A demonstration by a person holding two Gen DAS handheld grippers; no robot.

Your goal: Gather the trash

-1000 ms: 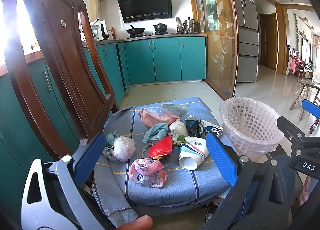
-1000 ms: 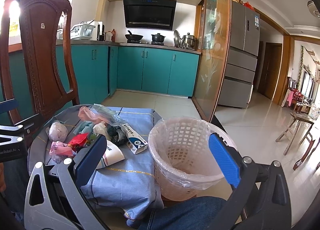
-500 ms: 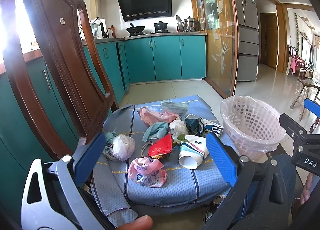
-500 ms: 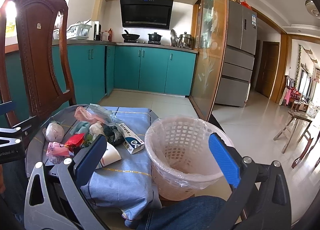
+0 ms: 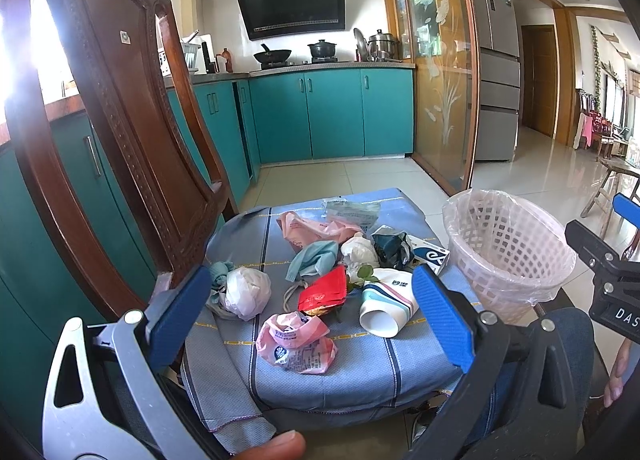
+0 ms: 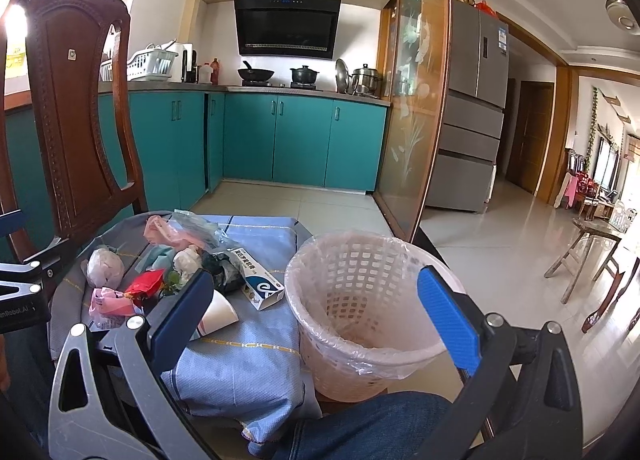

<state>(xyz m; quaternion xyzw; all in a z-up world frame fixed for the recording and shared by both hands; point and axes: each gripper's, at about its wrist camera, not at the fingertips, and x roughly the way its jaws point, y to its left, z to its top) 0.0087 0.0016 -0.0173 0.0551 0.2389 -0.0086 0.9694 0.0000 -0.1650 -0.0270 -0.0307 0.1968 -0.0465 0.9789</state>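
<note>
Trash lies on a blue cloth (image 5: pixel 360 372) over a chair seat: a pink plastic wrapper (image 5: pixel 296 342), a red packet (image 5: pixel 324 292), a white paper cup (image 5: pixel 386 306) on its side, a white crumpled bag (image 5: pixel 246 290), a blue-white box (image 5: pixel 430 256) and more wrappers behind. A pink lined basket (image 5: pixel 504 250) stands at the right; it also shows in the right wrist view (image 6: pixel 360 308). My left gripper (image 5: pixel 312 316) is open, held back above the seat's near edge. My right gripper (image 6: pixel 316 312) is open near the basket's rim.
A carved wooden chair back (image 5: pixel 120 120) rises at the left. The person's jeans-clad leg (image 6: pixel 360 428) is below the basket. Teal kitchen cabinets (image 5: pixel 332 116) and a glass partition (image 5: pixel 440 72) stand behind. A wooden stool (image 6: pixel 592 248) stands far right on the tiled floor.
Both views have shifted only slightly; the trash and the basket stay in place and both grippers stay open.
</note>
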